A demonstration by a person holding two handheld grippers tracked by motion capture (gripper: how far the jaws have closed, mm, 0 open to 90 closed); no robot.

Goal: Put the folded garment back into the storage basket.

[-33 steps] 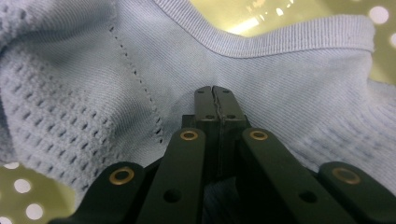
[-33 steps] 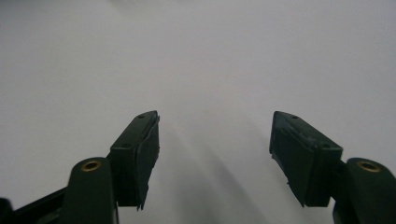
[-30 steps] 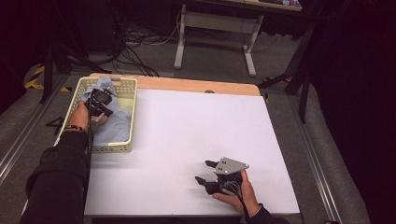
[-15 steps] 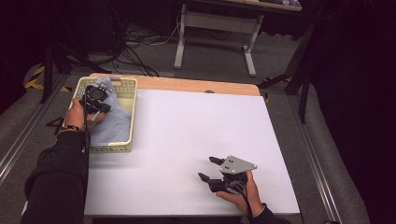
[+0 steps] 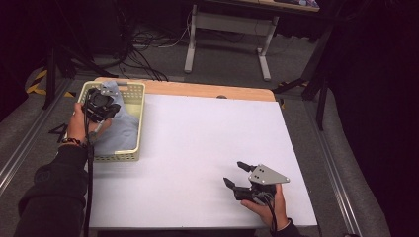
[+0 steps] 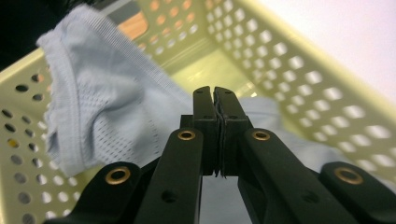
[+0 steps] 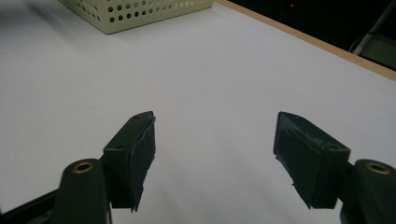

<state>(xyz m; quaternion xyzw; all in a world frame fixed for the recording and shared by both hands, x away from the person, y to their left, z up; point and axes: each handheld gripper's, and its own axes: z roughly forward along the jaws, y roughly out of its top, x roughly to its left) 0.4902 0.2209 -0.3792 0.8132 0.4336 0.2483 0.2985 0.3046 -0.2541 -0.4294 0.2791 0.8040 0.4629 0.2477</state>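
The left gripper [image 6: 215, 112] view shows jaws clamped on pale blue cloth [image 6: 102, 107] in the yellow basket [image 5: 134, 101]; right gripper [image 5: 238, 174] jaws gape over the desk [image 5: 197, 143].

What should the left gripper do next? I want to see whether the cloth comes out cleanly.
Probably keep lifting: the left gripper is shut on the light blue cloth, most of which is inside the basket. The right gripper is open over the table.

Baskets: one pale yellow perforated basket [image 5: 132, 123]
Cloths: one light blue cloth [image 5: 121, 126] in it
Grippers: two, the left gripper [image 5: 101, 106] and the right gripper [image 5: 236, 174]
Tables: one white-topped table [image 5: 197, 143]
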